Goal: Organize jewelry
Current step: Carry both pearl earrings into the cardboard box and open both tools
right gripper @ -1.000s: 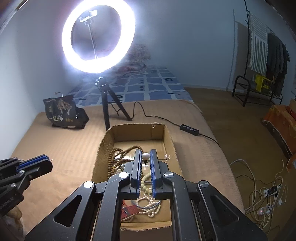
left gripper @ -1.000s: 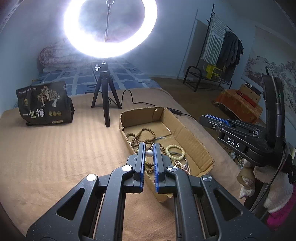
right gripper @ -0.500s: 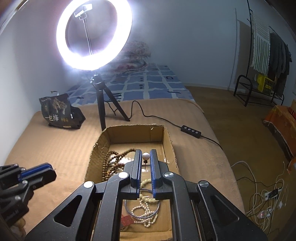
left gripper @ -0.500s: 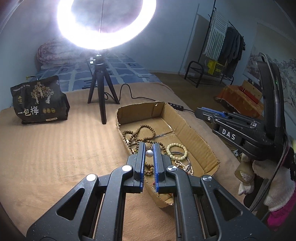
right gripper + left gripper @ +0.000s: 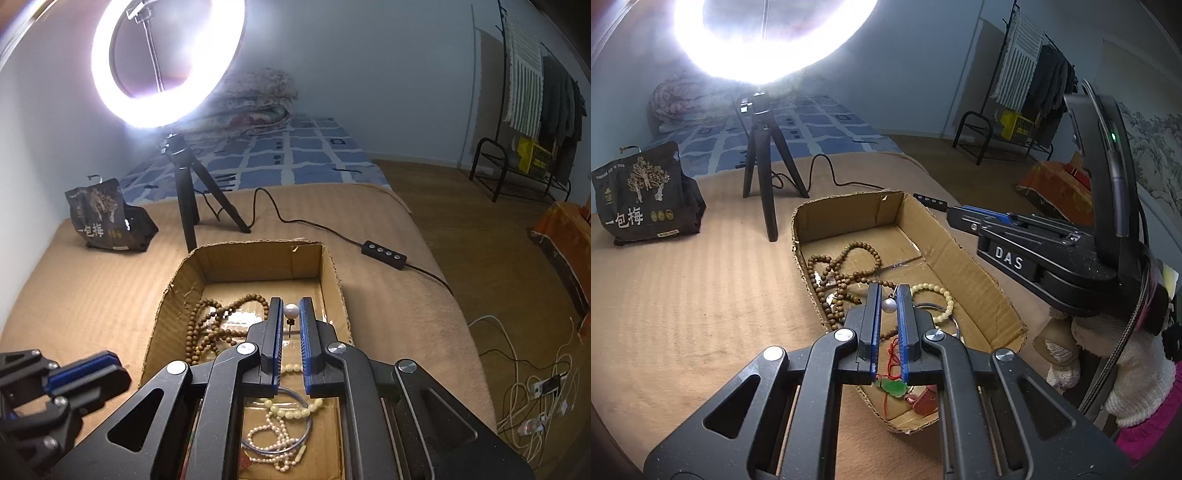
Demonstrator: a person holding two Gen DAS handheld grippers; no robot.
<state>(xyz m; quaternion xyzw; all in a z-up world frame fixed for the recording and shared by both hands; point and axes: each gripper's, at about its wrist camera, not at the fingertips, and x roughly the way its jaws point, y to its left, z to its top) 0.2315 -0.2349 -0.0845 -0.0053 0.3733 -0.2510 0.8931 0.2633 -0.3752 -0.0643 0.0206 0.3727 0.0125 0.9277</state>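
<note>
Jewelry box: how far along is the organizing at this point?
Nothing looks sorted yet. In the cardboard box the brown bead strands, pale bracelet, pearl strand and green pendant lie mixed. In hand: a small pearl sits between each pair of tongs, left tongs and right tongs, both over the box. Left: separating all of it.

Ring light top beyond frame

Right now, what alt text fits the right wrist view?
Shut right gripper pinching a white pearl pin above an open cardboard box of bead necklaces on a tan bed; a lit ring light stands behind.
</note>
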